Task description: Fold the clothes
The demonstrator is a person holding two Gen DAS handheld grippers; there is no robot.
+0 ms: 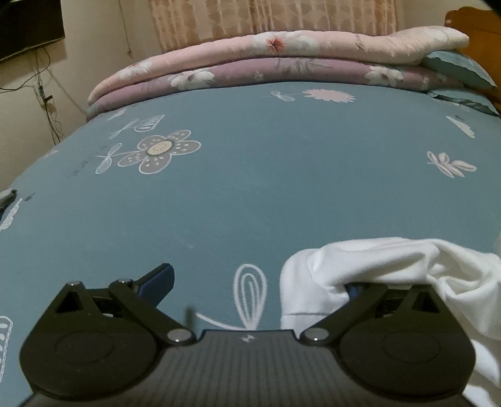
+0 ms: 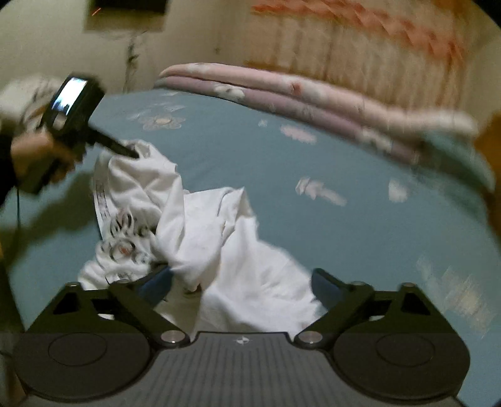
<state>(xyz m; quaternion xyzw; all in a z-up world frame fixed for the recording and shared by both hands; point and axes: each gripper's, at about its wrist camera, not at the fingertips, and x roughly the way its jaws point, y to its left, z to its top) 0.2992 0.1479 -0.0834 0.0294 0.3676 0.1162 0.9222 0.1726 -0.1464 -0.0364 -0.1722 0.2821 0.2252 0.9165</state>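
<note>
A crumpled white garment (image 2: 219, 238) with a dark print (image 2: 125, 231) lies on the blue flowered bedsheet (image 2: 250, 150). My right gripper (image 2: 241, 280) stands over its near end, jaws wide, with loose cloth between the fingers (image 2: 159, 278) and no pad pressing on it. My left gripper (image 1: 256, 281) is open wide. Its left finger (image 1: 159, 277) is bare, and the garment (image 1: 360, 272) drapes over its right finger. In the right wrist view a hand (image 2: 34, 156) holds the left gripper (image 2: 130, 151) at the garment's raised far corner.
Folded pink and purple quilts (image 1: 266, 62) lie along the far side of the bed. A blue pillow (image 1: 460, 69) and a wooden headboard (image 1: 469, 22) are at the right. A dark screen (image 1: 28, 28) and hanging cables (image 1: 47, 100) are on the left wall.
</note>
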